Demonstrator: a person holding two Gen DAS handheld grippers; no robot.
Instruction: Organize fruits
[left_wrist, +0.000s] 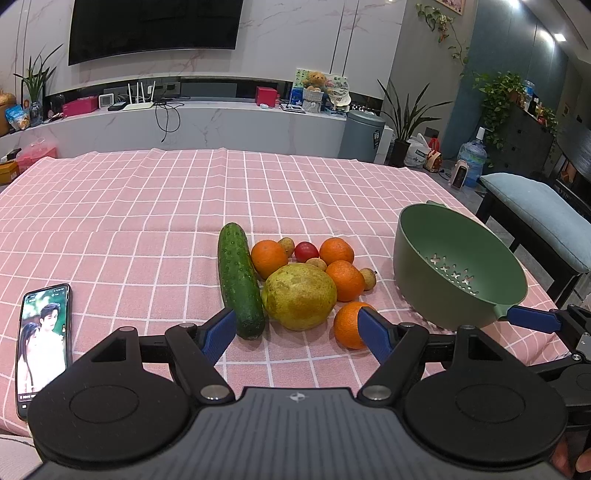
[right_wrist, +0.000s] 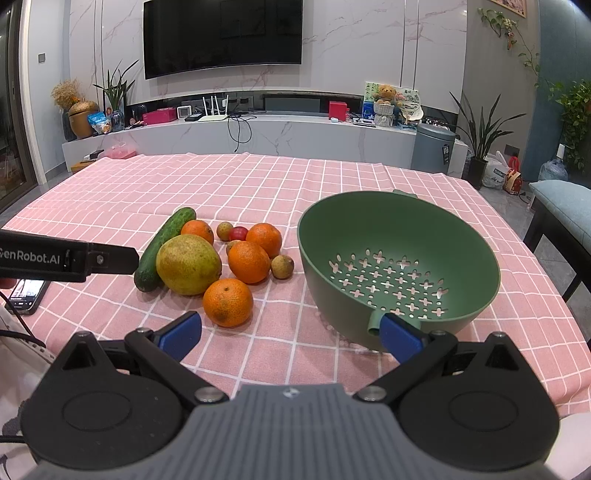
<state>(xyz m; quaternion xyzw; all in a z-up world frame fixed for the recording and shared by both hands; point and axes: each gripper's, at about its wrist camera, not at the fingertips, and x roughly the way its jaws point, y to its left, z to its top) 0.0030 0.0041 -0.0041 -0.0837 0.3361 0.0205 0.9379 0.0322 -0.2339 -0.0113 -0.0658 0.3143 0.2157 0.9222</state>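
A heap of fruit lies on the pink checked tablecloth (left_wrist: 147, 206): a cucumber (left_wrist: 238, 280), a large yellow-green pear (left_wrist: 300, 295), several oranges, the nearest one (left_wrist: 347, 328), a small red tomato (left_wrist: 306, 252) and three small brown fruits. My left gripper (left_wrist: 297, 332) is open just in front of the pear, one fingertip by the cucumber's end, the other overlapping the nearest orange. A green colander (right_wrist: 399, 236) stands empty to the right of the heap (right_wrist: 221, 258). My right gripper (right_wrist: 291, 334) is open, its right fingertip against the colander's near handle tab (right_wrist: 373, 324).
A phone (left_wrist: 44, 343) with a lit screen lies at the table's near left. The left gripper's black body (right_wrist: 74, 258) reaches in from the left beside the cucumber. A cushioned bench (left_wrist: 539, 214) stands past the table's right edge. A TV wall and shelf are behind.
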